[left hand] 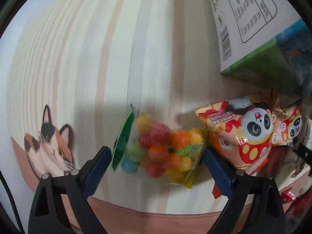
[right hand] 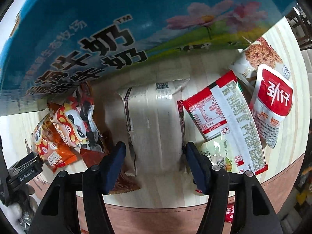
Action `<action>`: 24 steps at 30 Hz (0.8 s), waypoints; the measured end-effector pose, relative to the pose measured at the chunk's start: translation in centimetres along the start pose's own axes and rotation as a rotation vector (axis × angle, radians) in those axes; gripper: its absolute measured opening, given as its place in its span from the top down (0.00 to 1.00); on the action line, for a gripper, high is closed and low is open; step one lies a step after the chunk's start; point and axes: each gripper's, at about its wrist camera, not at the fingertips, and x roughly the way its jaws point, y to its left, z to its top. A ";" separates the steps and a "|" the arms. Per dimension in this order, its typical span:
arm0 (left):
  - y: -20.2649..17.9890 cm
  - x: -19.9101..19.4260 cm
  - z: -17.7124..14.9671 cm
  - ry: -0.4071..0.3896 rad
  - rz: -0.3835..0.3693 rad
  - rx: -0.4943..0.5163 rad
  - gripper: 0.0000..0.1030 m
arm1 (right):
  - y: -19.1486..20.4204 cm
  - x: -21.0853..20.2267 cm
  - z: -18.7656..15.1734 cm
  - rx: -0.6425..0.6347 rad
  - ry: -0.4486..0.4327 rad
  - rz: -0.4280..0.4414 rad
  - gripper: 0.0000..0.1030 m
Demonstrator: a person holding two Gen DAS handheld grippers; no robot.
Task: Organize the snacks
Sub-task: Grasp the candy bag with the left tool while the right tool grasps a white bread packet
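Note:
In the left wrist view my left gripper [left hand: 157, 157] is open, its blue pads either side of a clear bag of coloured round candies [left hand: 161, 150] with a green header, lying on the striped wood table [left hand: 97, 58]. Red panda snack packets [left hand: 251, 132] lie just right of it. In the right wrist view my right gripper [right hand: 155, 160] is open around a white snack packet [right hand: 154, 122] lying flat. Panda packets [right hand: 68, 128] lie to its left, and a red-and-white packet [right hand: 224, 119] and a white pouch with a red label [right hand: 273, 103] to its right.
A large blue-green milk carton box [right hand: 97, 29] stands behind the snacks; its side also shows in the left wrist view [left hand: 253, 23]. A cat picture [left hand: 50, 148] marks the mat's left. The table's front edge runs below both grippers. A pale green packet [right hand: 218, 152] lies by my right finger.

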 end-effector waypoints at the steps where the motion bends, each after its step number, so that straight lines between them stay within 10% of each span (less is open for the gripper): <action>1: -0.2 0.1 0.0 -0.007 -0.007 0.011 0.13 | 0.2 0.1 0.3 0.000 0.004 -0.002 0.36; 9: -0.6 -0.8 -1.4 -0.039 -0.053 -0.007 0.34 | -0.2 -0.1 0.5 0.001 -0.010 -0.008 0.45; 24: 1.7 1.9 -12.0 0.045 -0.084 -0.082 0.32 | -1.8 1.3 -8.2 -0.118 0.109 -0.043 0.46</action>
